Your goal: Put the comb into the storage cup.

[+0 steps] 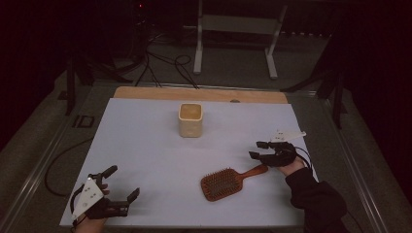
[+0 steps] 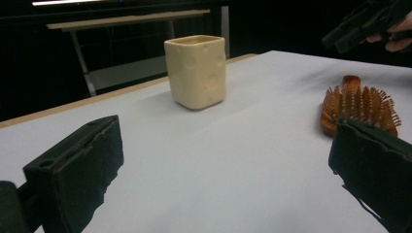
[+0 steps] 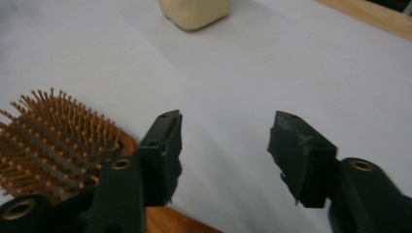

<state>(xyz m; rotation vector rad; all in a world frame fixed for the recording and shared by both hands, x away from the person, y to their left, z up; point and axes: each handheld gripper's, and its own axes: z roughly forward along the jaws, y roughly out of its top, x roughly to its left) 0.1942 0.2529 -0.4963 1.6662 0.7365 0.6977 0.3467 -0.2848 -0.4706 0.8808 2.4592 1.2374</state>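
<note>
Dim room, pale desk: both tools gape empty, left tool idle near-side, right tool hovering over the hairbrush handle, cream cup beyond — best to drop squarely, pinching mid-handle.

**Cut off and covered**

In the right gripper view the cream cup is cropped by the top edge, leaving its base, and the hairbrush runs off the left edge, its handle partly covered by one jaw. In the high view the room behind the table is too dark to read.
</note>
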